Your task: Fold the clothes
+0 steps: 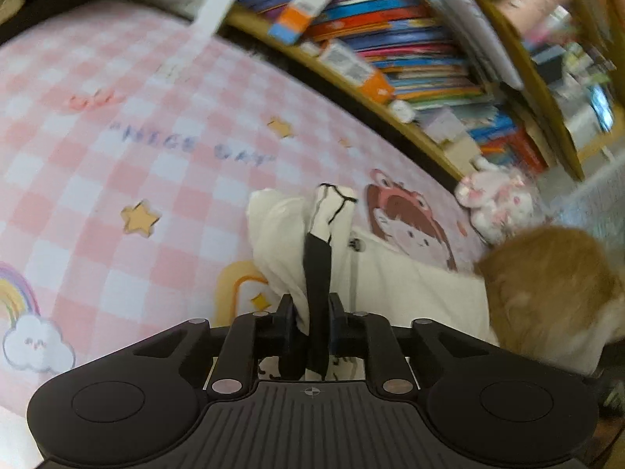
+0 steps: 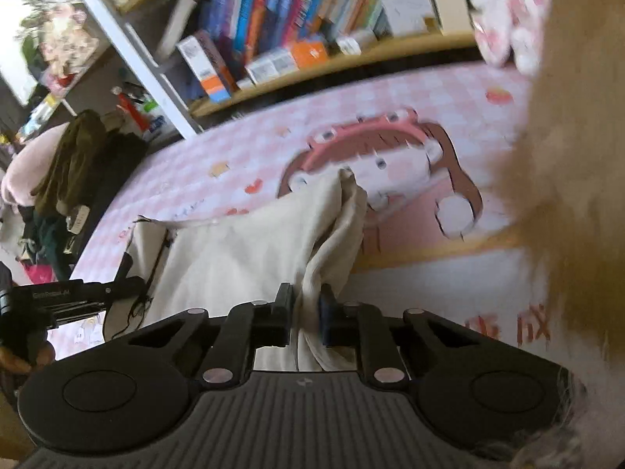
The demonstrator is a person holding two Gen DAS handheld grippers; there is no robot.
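Observation:
A cream garment [image 1: 410, 285] with black trim and a dark button lies on a pink checked bed sheet [image 1: 117, 179]. My left gripper [image 1: 312, 312] is shut on a bunched edge of it, where a black strip and cream cloth stick up between the fingers. In the right wrist view the same cream garment [image 2: 242, 250] spreads leftward, and my right gripper [image 2: 306, 308] is shut on a raised fold of it. The other gripper [image 2: 58, 301] shows at the left edge, a hand around its handle.
A wooden bookshelf [image 1: 390, 51] packed with books runs along the far side of the bed. A pink plush toy [image 1: 496, 199] sits by it. Blurred orange-brown fur [image 2: 566, 195] fills the right side. Dark clothes are piled [image 2: 78, 164] at the bed's left end.

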